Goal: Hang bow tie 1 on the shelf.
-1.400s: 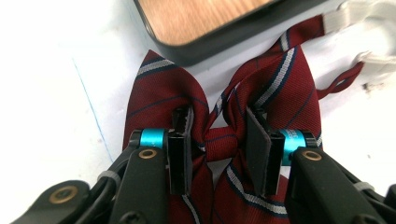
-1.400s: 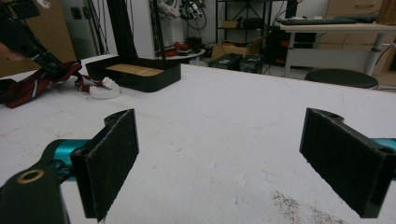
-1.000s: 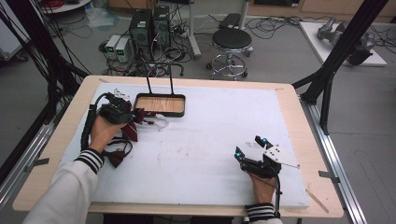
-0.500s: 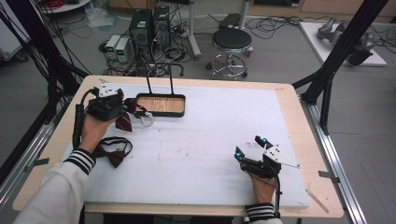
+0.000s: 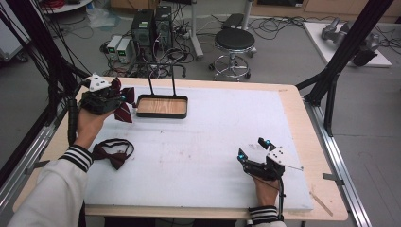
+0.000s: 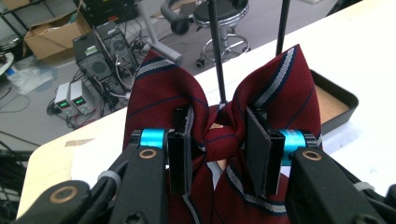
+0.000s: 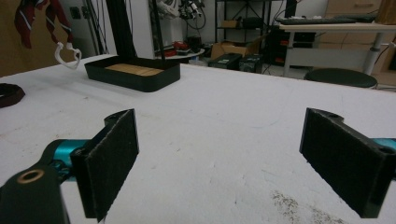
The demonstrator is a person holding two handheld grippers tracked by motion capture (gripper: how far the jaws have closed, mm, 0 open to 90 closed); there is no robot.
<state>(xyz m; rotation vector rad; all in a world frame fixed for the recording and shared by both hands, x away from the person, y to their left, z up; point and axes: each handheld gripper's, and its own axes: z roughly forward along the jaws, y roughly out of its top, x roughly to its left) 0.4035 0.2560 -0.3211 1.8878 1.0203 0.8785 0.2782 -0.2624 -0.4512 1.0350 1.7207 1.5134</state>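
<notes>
One black tray (image 5: 161, 107) with a bare wooden floor and two upright rods, nothing inside. Left gripper (image 6: 218, 140) pinches the knot of a red striped bow tie (image 6: 261, 100), held above the table just left of the tray. One dark bow tie (image 5: 112, 152) lies on the white mat. Right gripper (image 7: 219, 163): jaws wide apart, holding nothing.

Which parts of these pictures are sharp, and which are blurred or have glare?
High view: even light, soft shadows, no glare on the white table.
Left gripper view: striped bow tie sharp between the tongs, floor behind softer.
Right gripper view: near tongs slightly soft, black tray clear, edges stretched by the wide lens.
</notes>
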